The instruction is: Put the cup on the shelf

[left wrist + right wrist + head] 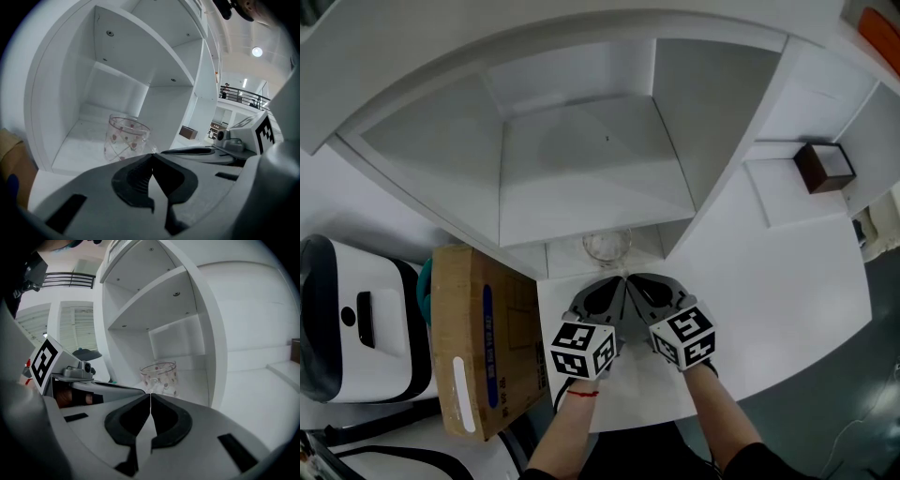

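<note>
Both pressed together, empty: left tongs, right tongs; clear red-spotted cup upright on shelf.

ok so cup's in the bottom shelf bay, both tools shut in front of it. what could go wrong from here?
1. The glass cup stands near the front of the shelf floor, just ahead of the shut left tool and right tool; a small forward slip could tip it.
2. The tools sit side by side, nearly touching; an uneven pull-back might knock them together.
</note>
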The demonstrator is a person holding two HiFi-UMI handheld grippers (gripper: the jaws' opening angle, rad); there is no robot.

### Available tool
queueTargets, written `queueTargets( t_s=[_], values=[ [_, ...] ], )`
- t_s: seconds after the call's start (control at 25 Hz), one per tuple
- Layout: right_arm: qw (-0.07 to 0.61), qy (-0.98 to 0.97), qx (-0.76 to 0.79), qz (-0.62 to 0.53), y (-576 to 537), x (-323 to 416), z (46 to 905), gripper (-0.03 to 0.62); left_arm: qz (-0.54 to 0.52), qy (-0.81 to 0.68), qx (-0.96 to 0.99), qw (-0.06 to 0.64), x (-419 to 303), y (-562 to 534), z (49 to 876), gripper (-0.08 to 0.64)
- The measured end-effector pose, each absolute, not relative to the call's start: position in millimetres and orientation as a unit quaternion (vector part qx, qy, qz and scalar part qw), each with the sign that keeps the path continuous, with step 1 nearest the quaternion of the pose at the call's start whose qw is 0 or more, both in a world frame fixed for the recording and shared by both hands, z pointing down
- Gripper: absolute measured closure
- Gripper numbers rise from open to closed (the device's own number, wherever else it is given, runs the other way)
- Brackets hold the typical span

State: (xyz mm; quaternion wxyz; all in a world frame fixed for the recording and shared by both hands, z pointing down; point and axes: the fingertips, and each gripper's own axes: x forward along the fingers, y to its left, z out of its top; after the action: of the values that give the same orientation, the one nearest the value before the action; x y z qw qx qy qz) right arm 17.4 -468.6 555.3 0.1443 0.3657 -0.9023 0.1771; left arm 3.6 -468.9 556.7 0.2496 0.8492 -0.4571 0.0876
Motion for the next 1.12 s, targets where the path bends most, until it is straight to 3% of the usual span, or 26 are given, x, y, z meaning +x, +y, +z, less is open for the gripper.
queueTargets(
  t_s=[1.12],
  values=[
    [0.132, -0.907, 0.356, 0.184, -492.8, -6.0, 551.0, 0.589, 0.059, -0.501, 0.824, 0.258, -20.5, -486.8, 556.7, 0.552]
  ],
)
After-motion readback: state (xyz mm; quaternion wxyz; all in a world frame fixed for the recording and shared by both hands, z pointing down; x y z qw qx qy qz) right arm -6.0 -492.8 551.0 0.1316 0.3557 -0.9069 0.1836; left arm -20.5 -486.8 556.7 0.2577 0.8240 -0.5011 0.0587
